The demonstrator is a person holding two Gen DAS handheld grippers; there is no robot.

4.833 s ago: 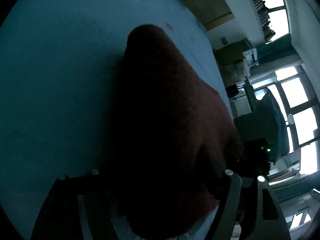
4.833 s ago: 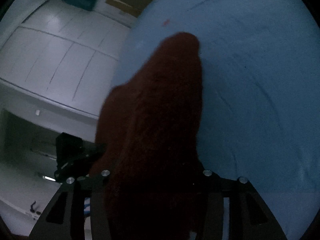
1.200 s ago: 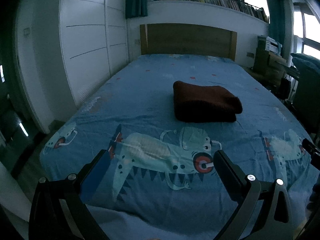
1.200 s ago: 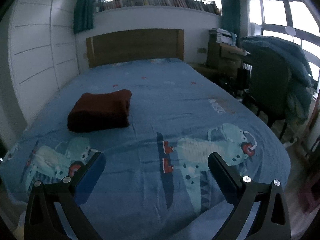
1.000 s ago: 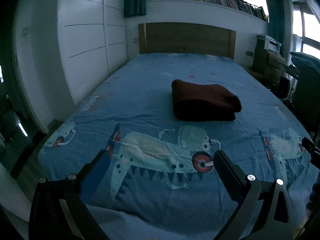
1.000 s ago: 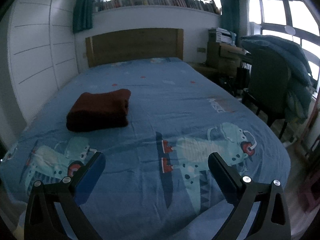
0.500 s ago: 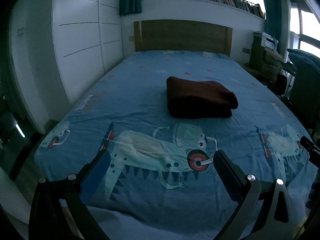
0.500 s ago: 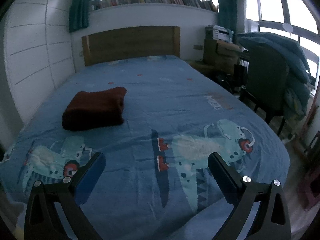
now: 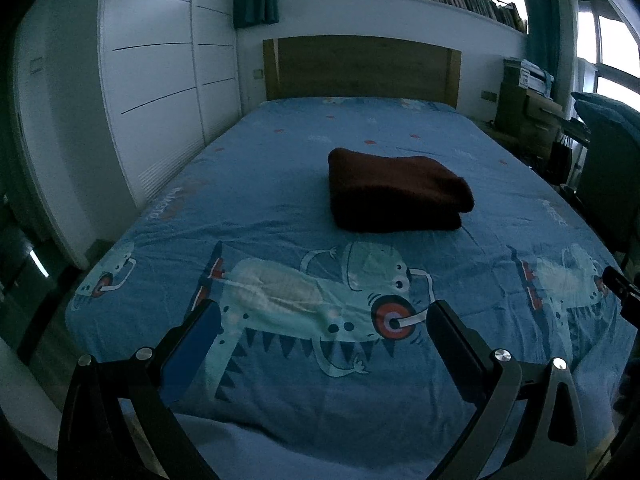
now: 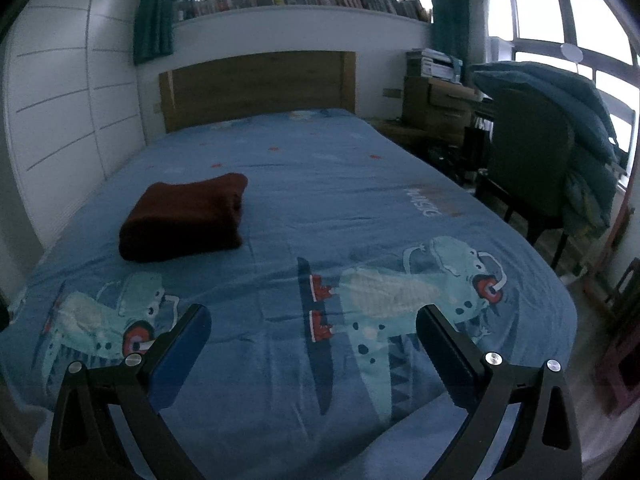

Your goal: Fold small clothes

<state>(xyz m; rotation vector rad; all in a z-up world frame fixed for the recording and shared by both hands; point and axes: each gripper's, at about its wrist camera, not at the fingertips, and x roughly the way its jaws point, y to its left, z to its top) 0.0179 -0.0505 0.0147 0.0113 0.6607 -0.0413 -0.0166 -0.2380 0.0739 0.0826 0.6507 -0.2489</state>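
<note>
A dark red knit garment [image 9: 394,192] lies folded in a thick rectangle on the blue cartoon bedsheet [image 9: 280,216], mid-bed. It also shows in the right wrist view [image 10: 186,216], left of centre. My left gripper [image 9: 322,316] is open and empty, held over the foot of the bed, well short of the garment. My right gripper [image 10: 312,324] is open and empty too, also near the foot of the bed, with the garment ahead and to its left.
A wooden headboard [image 9: 360,68] stands at the far end. White wardrobe doors [image 9: 152,92] line the left side. A chair draped with blue bedding [image 10: 548,152] and a wooden desk [image 10: 436,108] stand right of the bed. The right gripper's tip [image 9: 622,288] shows at the left view's right edge.
Earlier both grippers were shut on the red garment close up. Now it lies folded on the bed and both grippers are open and drawn back; in the last second the views shifted only slightly.
</note>
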